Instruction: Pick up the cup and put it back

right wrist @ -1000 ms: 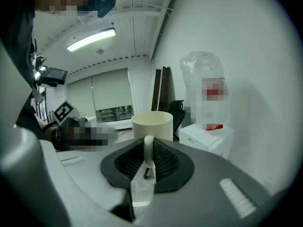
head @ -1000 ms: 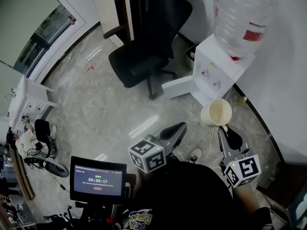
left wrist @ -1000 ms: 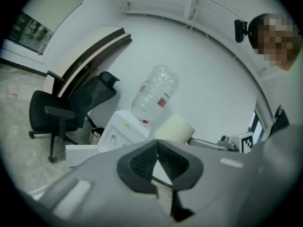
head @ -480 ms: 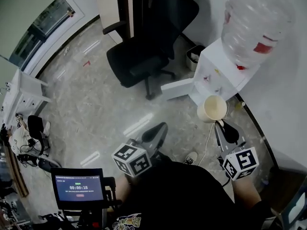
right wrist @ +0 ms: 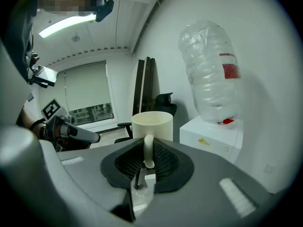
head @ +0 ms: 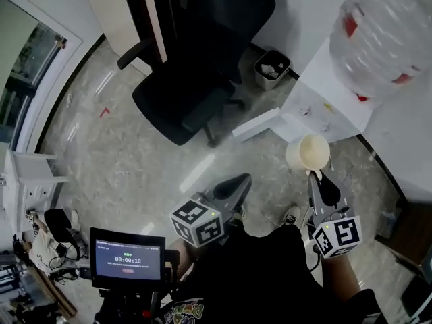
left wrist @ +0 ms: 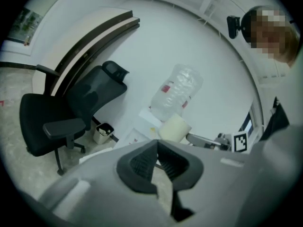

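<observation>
One cup upright at right gripper tip, handle pinched in its jaws, apparently mid-air.

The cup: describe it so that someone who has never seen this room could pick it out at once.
Find the white water dispenser with the big clear bottle on top, at the right of the head view. Just in front of it the right gripper holds the cup by its handle. It is the only cream open-topped mug in sight.
</observation>
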Available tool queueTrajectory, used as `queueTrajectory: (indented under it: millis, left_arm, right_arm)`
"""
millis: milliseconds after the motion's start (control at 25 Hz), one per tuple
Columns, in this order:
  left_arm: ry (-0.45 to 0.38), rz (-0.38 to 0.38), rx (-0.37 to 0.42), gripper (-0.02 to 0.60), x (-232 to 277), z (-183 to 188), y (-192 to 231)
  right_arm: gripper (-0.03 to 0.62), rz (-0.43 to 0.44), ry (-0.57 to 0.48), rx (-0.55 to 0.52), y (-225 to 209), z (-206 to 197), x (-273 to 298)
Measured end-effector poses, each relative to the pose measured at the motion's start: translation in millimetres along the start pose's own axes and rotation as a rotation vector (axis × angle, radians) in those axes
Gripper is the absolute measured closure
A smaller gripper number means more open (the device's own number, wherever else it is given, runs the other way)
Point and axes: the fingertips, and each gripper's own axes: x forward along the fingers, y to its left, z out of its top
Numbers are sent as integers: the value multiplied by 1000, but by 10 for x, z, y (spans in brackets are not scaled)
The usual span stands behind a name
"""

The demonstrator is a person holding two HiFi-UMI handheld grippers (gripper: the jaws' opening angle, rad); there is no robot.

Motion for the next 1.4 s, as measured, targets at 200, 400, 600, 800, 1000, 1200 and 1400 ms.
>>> queueTrajectory:
  millis: [200,400,600,800,1000,1200,1400]
  left_arm:
    - [107,-46,-30,575,195,-134,208]
    - [191,-92,-40,576,368,-406,-4]
    - [254,-136,8,576,660,-1027,-274]
    - [282,-167,20,575,1063,-1877,21]
    - [258,-234,-35,577,1617,-2654,554]
    - [241,-247,-93,576,2144,-3274,1262]
    - [254,-307,-149,577,2442,-3859,1765]
  right_arm:
    - [544,-54,23,42,-24,-182,245]
    - [545,-41,54,33,-129,-469,258]
    - [545,12,73,29,-451,-1112,304]
    - [545,64,162,11,-799,-2207,745]
    - [545,38,253,2,-1188,-3498,1318]
    - [545,-46,249,78,-1745,-4531,2072]
    - [545,-144,259,37,-2449,-5433,2889]
